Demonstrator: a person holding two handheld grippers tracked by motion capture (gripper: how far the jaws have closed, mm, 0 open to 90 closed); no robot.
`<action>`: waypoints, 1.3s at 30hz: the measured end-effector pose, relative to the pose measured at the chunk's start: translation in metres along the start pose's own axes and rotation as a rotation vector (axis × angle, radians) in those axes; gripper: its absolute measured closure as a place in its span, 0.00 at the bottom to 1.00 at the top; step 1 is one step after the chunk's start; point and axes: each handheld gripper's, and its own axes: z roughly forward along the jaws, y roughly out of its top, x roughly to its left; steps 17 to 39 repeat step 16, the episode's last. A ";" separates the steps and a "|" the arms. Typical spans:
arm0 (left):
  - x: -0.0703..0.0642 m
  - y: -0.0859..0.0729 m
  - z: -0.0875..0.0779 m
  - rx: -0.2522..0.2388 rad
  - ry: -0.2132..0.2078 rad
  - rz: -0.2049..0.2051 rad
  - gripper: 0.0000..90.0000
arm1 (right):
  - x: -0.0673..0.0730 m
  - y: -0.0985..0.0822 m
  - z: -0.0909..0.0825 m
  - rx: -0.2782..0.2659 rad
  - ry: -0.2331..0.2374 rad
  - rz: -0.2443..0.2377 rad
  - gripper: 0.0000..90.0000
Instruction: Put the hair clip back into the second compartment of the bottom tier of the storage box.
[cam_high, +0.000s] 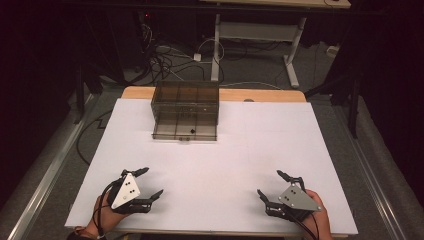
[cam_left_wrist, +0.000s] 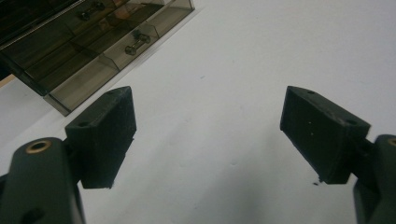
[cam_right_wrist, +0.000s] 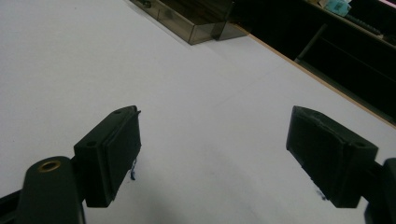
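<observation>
A smoky transparent drawer cabinet stands at the far middle of the white table, its lowest drawer pulled out toward me. The left gripper view shows the cabinet at upper left, with small metal handles on its drawers. My left gripper rests near the front left of the table, open, nothing between its jaws. My right gripper rests near the front right, also open and empty. In the right gripper view the cabinet lies at the top.
Bare wood of the table edge shows behind the white sheet. Beyond the table stand a desk frame and tangled cables on the floor. A metal rail runs along the left side.
</observation>
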 end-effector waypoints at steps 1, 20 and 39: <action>0.000 0.000 0.000 0.001 0.001 0.003 0.20 | 0.000 0.000 0.000 0.000 0.000 0.000 0.20; 0.002 0.002 0.002 0.008 -0.002 0.003 0.20 | -0.002 -0.002 0.000 0.002 0.005 0.008 0.20; 0.002 0.002 0.002 0.008 -0.002 0.003 0.20 | -0.002 -0.002 0.000 0.002 0.005 0.008 0.20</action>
